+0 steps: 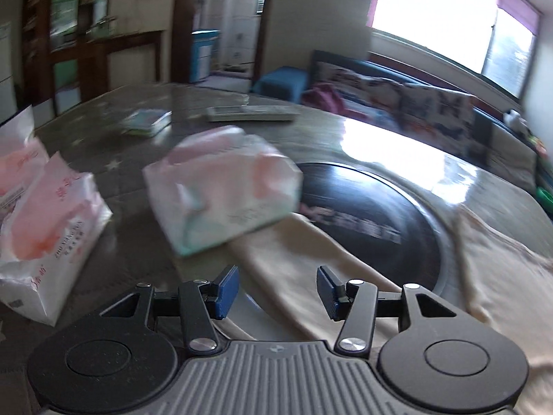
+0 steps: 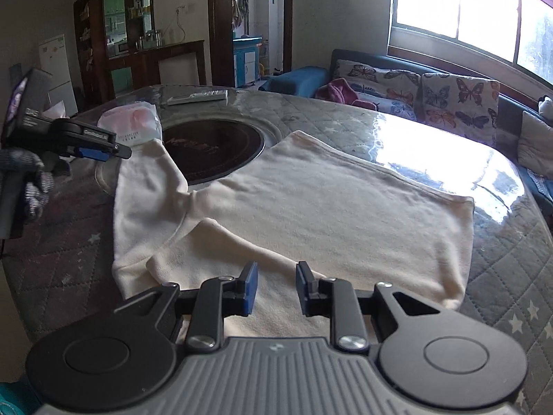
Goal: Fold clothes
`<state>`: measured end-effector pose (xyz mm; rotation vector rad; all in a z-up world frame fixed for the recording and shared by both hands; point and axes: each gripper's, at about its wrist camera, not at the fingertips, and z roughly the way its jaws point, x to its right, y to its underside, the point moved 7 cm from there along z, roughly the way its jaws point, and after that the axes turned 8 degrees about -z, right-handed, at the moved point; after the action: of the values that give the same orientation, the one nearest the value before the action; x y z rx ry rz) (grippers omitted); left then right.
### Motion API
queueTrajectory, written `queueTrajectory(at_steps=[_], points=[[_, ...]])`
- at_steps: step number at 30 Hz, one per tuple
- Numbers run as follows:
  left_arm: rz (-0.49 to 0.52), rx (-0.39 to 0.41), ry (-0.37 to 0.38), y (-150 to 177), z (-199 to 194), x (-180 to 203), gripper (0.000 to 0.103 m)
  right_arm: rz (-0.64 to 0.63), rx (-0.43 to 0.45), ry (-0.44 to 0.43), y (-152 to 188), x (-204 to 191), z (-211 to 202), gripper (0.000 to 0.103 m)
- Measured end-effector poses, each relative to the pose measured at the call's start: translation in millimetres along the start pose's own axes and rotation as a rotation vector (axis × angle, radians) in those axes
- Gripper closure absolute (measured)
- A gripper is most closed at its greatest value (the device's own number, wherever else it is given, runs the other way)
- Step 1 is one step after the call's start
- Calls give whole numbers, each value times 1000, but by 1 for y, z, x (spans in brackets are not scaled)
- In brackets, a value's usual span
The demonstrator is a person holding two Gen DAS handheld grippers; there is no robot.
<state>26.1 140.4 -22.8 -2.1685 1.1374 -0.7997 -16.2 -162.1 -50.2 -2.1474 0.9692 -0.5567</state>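
A cream long-sleeved garment lies flat on the round table, its hem toward the window. One sleeve runs up the left side past the black disc, and the other lies folded across the near part. My right gripper hovers over the near edge of the cloth, its blue pads a small way apart with nothing between them. My left gripper stands open over that left sleeve, empty. In the right wrist view the left gripper shows at the far left, held by a gloved hand.
A tissue pack sits just beyond the sleeve's end, with two more packs at the left. A black round hotplate is set into the quilted table. A remote lies at the far side. A sofa stands under the window.
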Motion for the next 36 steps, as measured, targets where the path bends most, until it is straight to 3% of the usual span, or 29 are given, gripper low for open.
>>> queueTrajectory(at_steps=[7, 10, 13, 17, 21, 28, 36], points=[[-10, 11, -25, -6, 15, 0, 57, 14, 4, -11, 1, -2, -2, 80], [-12, 4, -29, -5, 19, 1, 79, 25, 8, -10, 2, -1, -3, 80], [-20, 14, -40, -8, 24, -1, 93, 36, 15, -4, 3, 1, -6, 80], [-33, 22, 10, -8, 14, 6, 98, 57, 28, 8, 5, 6, -14, 80], [-17, 65, 108, -12, -15, 31, 98, 77, 36, 27, 8, 13, -19, 80], [59, 87, 400, -6, -83, 102, 99, 130, 68, 60, 13, 28, -34, 80], [238, 1, 681, 49, -137, 191, 99, 202, 94, 92, 19, 45, -49, 80]])
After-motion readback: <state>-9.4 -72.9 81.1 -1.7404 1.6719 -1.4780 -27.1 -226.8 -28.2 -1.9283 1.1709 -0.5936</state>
